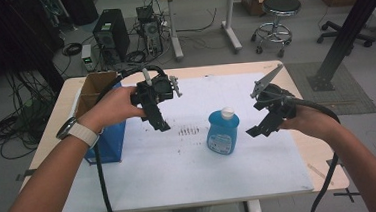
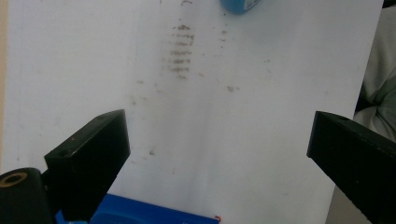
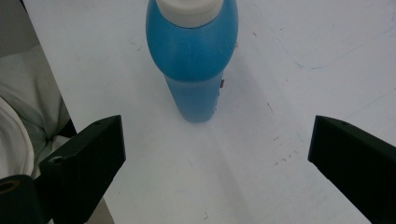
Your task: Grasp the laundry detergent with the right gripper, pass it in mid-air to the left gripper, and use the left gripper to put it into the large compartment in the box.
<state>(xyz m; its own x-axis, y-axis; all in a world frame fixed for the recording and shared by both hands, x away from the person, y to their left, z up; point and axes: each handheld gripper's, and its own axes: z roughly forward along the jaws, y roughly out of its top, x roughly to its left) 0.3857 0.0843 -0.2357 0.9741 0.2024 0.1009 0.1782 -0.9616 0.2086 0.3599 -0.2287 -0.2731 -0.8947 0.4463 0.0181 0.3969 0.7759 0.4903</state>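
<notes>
A: At the frame's left, the open cardboard box with blue sides (image 1: 103, 137) sits just under the left gripper (image 1: 158, 119), whose jaws are spread and empty. It could clip that box on the way down.

B: Centre frame, the upright blue plastic bottle with a white cap (image 1: 223, 131) looks top-heavy. The right gripper (image 1: 262, 127), also agape, might tip it if one jaw touches first.

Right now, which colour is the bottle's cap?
White; the cap of the blue bottle shows best in the right gripper view.
</notes>
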